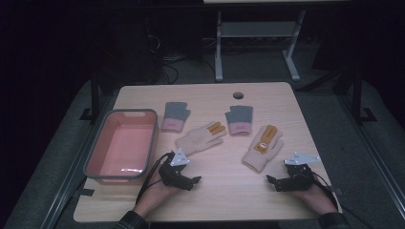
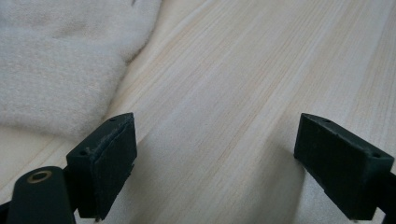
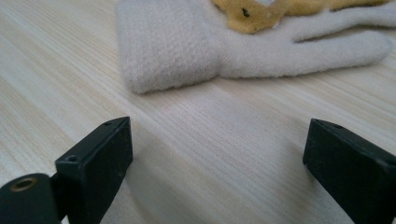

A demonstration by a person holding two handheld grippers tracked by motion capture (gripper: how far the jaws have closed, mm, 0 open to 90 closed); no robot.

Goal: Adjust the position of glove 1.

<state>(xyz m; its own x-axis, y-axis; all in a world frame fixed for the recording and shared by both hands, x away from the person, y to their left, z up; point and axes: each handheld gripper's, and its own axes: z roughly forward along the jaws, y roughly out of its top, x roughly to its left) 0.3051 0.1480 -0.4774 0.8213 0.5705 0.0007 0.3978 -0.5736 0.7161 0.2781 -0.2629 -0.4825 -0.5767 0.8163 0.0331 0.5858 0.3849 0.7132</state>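
A pink basin (image 1: 123,145) is sitting at the left of the bench (image 1: 219,191). Right of the basin, I am holding my left tool (image 1: 193,181) with jaws wide, just below a cream glove (image 1: 198,138). Farther right of the basin, a second cream glove (image 1: 262,149) is lying, and my right tool (image 1: 273,181) is resting beside its cuff, jaws wide, gripping nothing.

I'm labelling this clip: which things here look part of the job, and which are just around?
Likely the job:
cream gloves
grey mittens
pink bin
left gripper, right gripper, both open

Just around:
table
white stand
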